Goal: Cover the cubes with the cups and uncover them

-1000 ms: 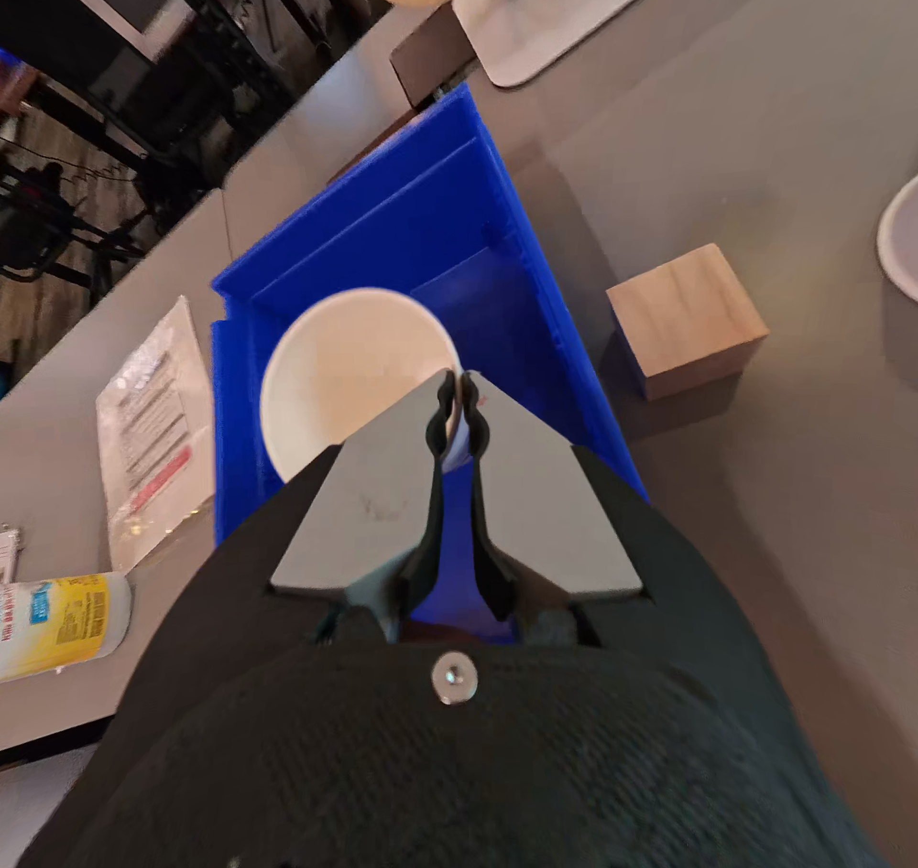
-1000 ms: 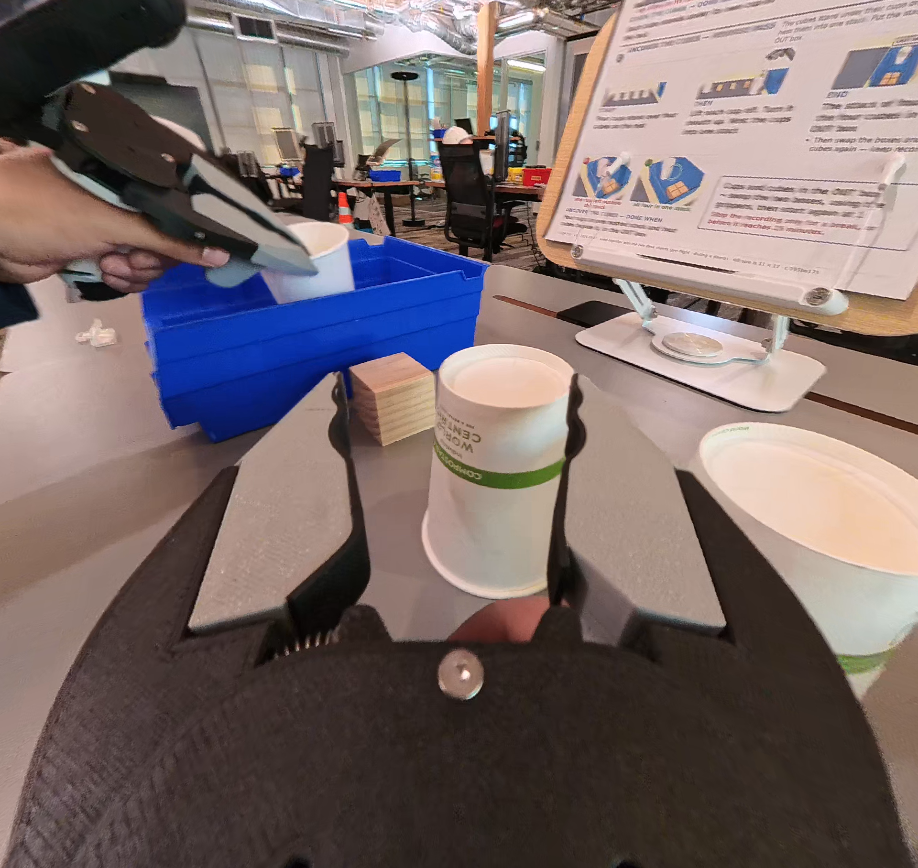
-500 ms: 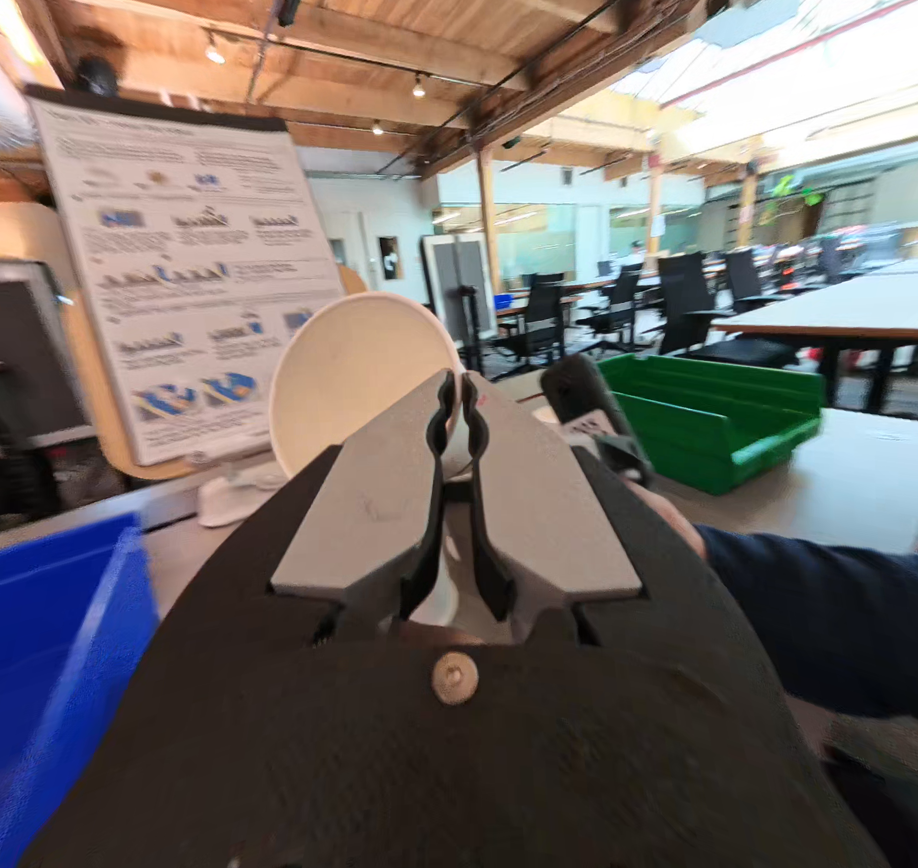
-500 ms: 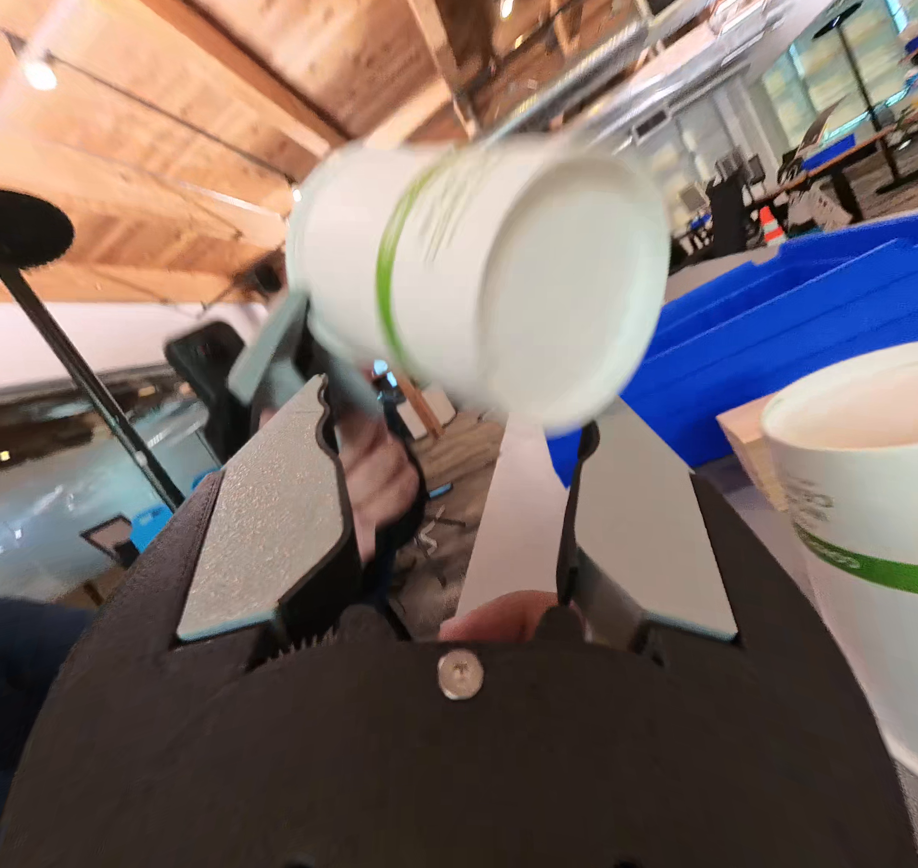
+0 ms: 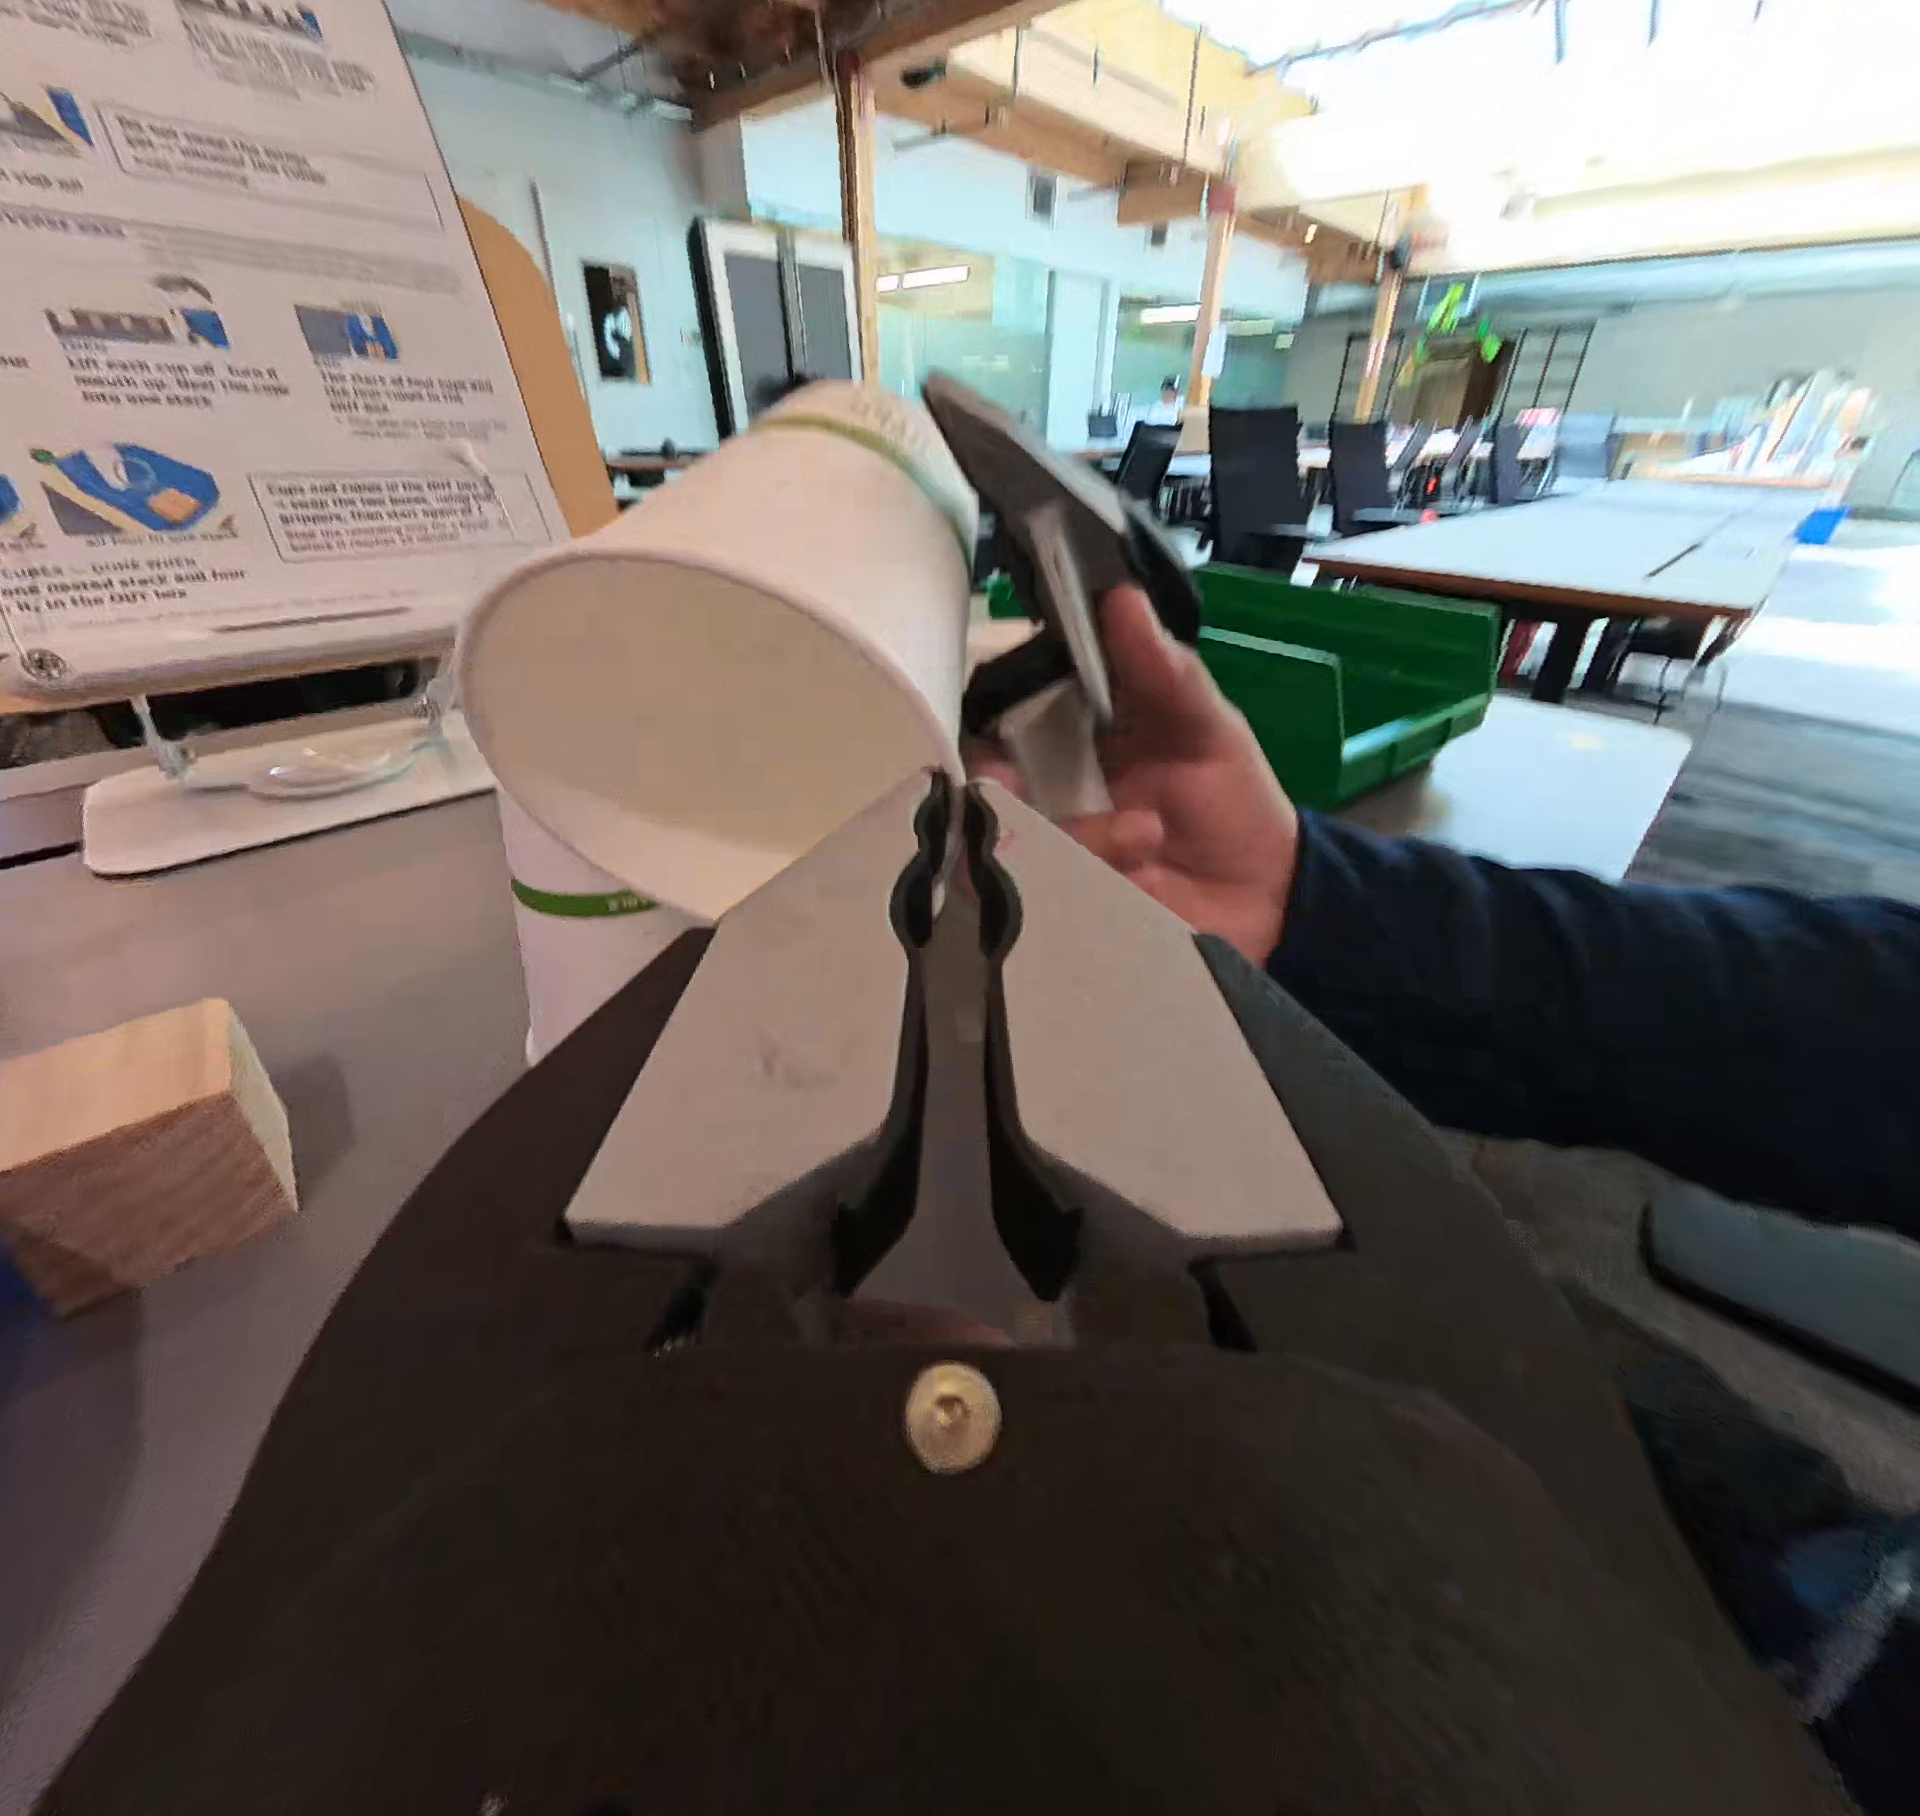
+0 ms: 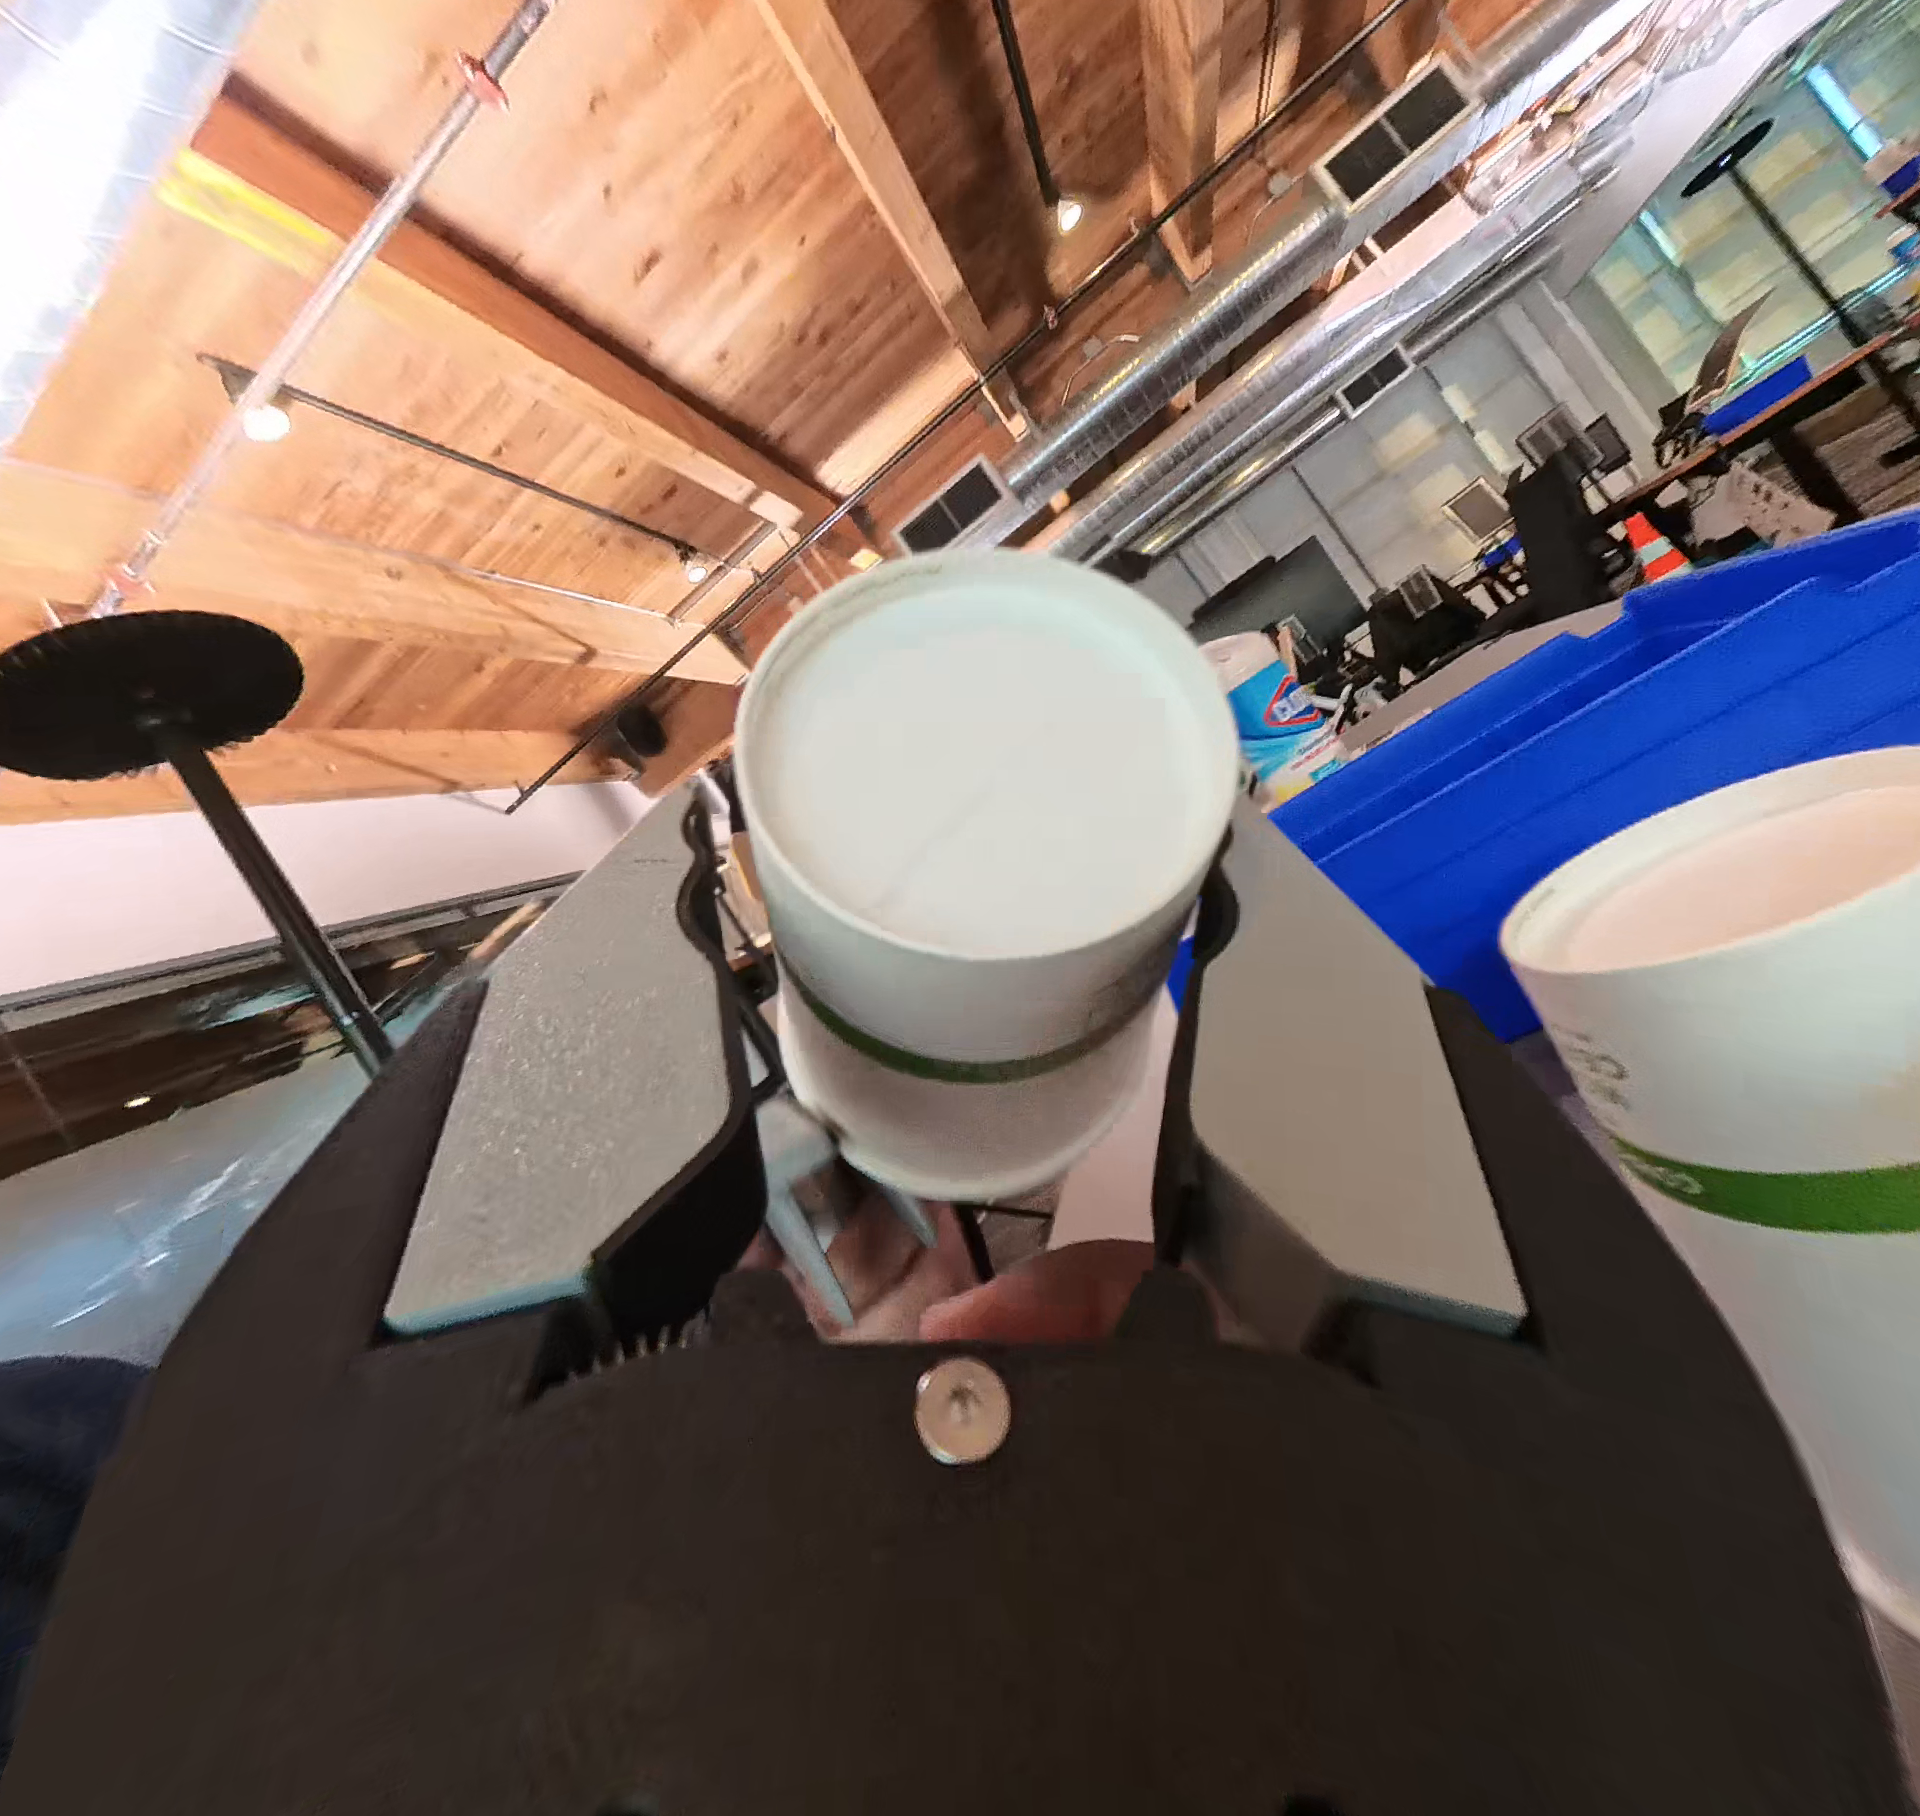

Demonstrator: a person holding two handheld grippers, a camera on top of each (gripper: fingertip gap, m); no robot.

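My left gripper [image 5: 954,800] is shut on the rim of a white paper cup [image 5: 727,686] with a green band. It holds the cup in the air on its side, mouth toward the left wrist camera. In the right wrist view the cup's flat base [image 6: 982,779] faces the camera and sits between the fingers of my right gripper [image 6: 961,852]. That gripper is open, with a gap showing between its left finger [image 6: 623,1018] and the cup. A wooden cube [image 5: 135,1143] rests on the grey table [image 5: 343,945].
An upside-down cup [image 5: 582,935] stands on the table; the right wrist view shows an upside-down cup at the right [image 6: 1766,1091]. A blue bin [image 6: 1662,758] and a wipes canister [image 6: 1278,727] lie beyond. An instruction board [image 5: 208,312] and a green bin [image 5: 1351,686] stand behind.
My left gripper lifted the cup from over the blue bin and turned it onto its side. My right gripper left the upside-down cup on the table, tilted up, and now stands around the held cup's base.
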